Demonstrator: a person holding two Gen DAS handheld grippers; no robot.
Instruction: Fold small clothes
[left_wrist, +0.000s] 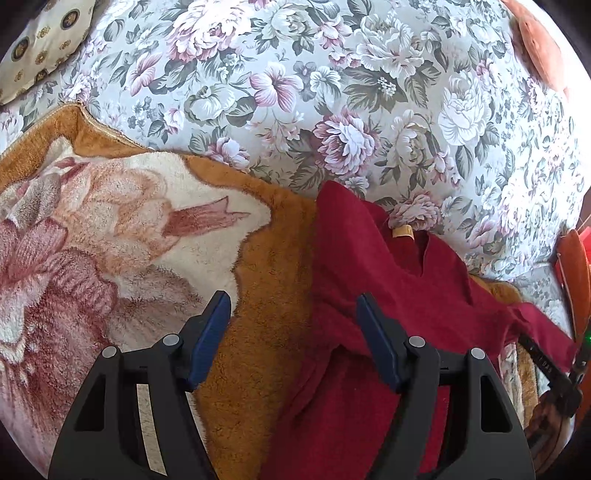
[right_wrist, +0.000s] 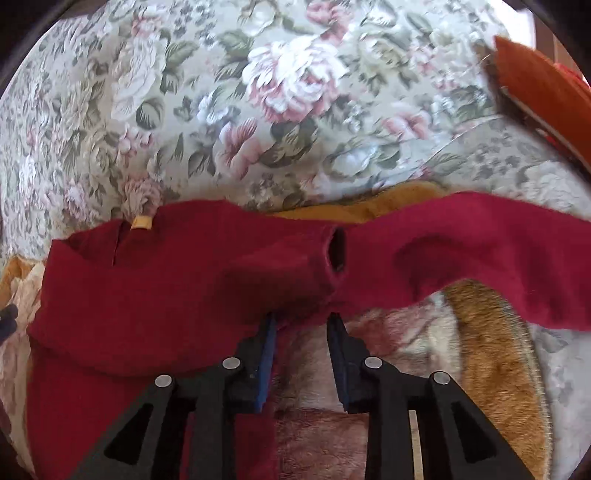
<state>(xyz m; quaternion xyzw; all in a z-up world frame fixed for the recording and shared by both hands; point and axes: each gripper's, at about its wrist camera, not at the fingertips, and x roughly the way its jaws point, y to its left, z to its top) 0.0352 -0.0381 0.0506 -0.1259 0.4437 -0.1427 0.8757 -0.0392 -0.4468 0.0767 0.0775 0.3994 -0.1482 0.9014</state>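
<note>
A small dark red top (left_wrist: 424, 280) lies on a plush flowered blanket (left_wrist: 110, 221), with a tan neck label (left_wrist: 402, 232) at its collar. My left gripper (left_wrist: 292, 297) is open above the top's left edge: one finger is over the blanket, the other over the red cloth, and nothing is between them. In the right wrist view the top (right_wrist: 166, 266) stretches across, its sleeve (right_wrist: 480, 243) running out to the right. My right gripper (right_wrist: 303, 315) is open at the armpit; the red hem covers its fingertips, and the blanket shows through the gap between the jaws.
A floral bedspread (left_wrist: 332, 92) lies beyond the blanket (right_wrist: 498, 350). A patterned cushion (left_wrist: 40, 44) sits at the far left. An orange-brown cushion (left_wrist: 535, 48) is at the far right, and an orange object (right_wrist: 535, 85) is at the upper right of the right wrist view.
</note>
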